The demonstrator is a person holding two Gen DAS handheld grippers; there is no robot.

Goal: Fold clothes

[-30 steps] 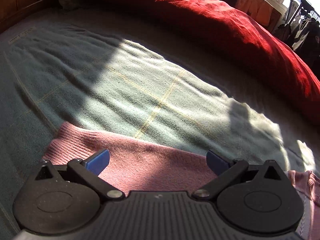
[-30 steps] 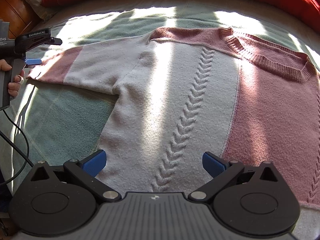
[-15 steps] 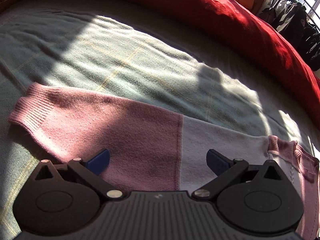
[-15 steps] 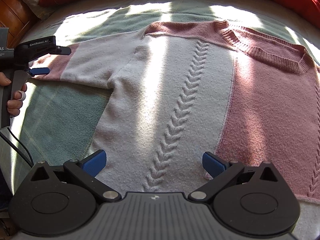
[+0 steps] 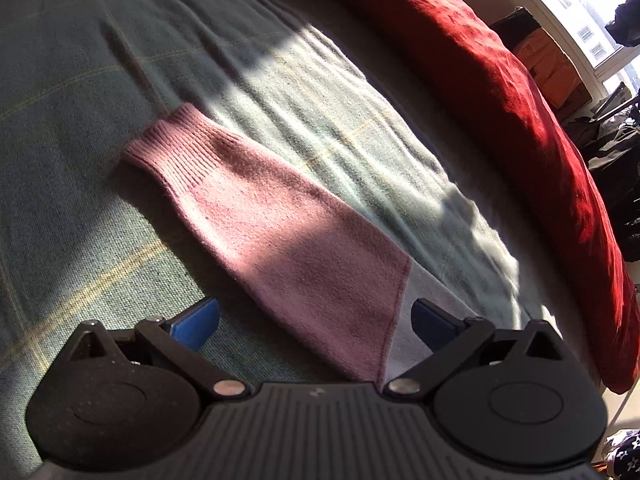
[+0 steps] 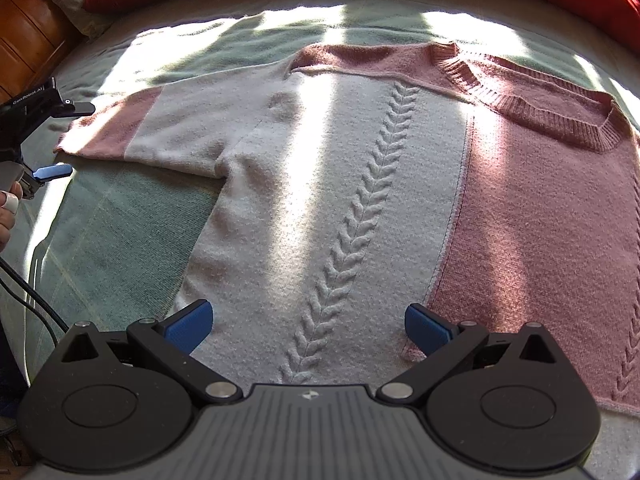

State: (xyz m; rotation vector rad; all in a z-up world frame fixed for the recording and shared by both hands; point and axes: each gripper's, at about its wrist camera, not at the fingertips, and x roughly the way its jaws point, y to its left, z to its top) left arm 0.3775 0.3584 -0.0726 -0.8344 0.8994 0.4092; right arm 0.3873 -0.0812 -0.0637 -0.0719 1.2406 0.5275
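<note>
The sweater [image 6: 340, 200] lies flat, front up, on the green blanket [image 5: 100, 240], collar away from the right wrist camera, so the folds can be made in place. The left gripper [image 5: 316, 322], jaws apart and empty, hovers over the outstretched sleeve [image 5: 280, 232] near the pink-white seam, probably placed to grasp it and fold it inward. The right gripper [image 6: 308, 324], jaws also apart and holding nothing, hangs above the hem area beside the cable stitch
</note>
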